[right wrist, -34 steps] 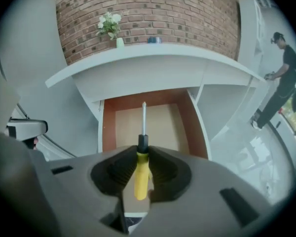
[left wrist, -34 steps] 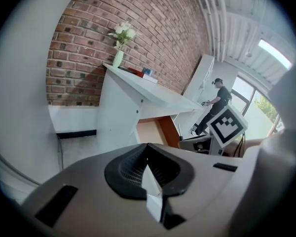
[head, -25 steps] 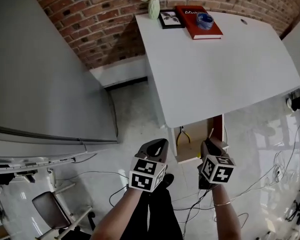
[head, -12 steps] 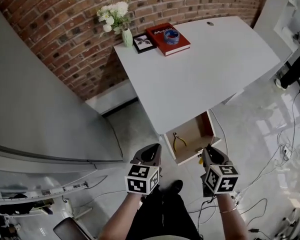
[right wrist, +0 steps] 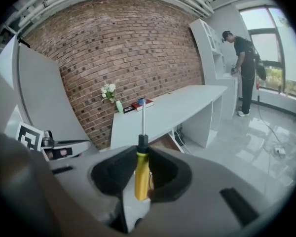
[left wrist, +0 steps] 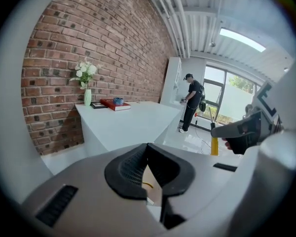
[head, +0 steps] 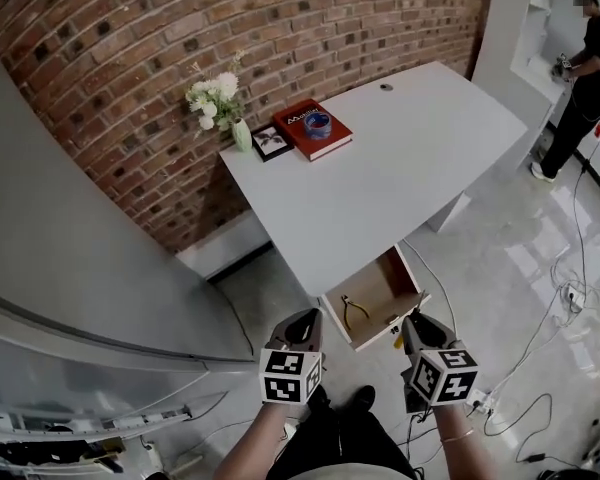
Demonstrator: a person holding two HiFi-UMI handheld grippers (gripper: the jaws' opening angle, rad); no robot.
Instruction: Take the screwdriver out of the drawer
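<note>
A screwdriver (right wrist: pixel 142 177) with a yellow handle and a bare steel shaft stands upright between the pads of my right gripper (right wrist: pixel 142 154), which is shut on the handle. In the head view that gripper (head: pixel 412 321) hovers just in front of the open wooden drawer (head: pixel 382 286) under the white table (head: pixel 400 158). My left gripper (head: pixel 305 320) hangs level with it on the left, its jaw tips together and nothing in them (left wrist: pixel 148 149). From the left gripper view, the yellow handle (left wrist: pixel 214 146) shows below the right gripper.
Yellow-handled pliers (head: pixel 354 311) lie in the drawer. A red book (head: pixel 315 128), a picture frame (head: pixel 271 141) and a vase of flowers (head: pixel 225 103) sit at the table's far end by the brick wall. A grey panel (head: pixel 80 268) stands left. Cables (head: pixel 540 368) trail right; a person (head: pixel 580 68) stands far right.
Both grippers have risen and the view has pulled back, so the table and drawer look smaller and farther off. The screwdriver has stayed in the right gripper.
</note>
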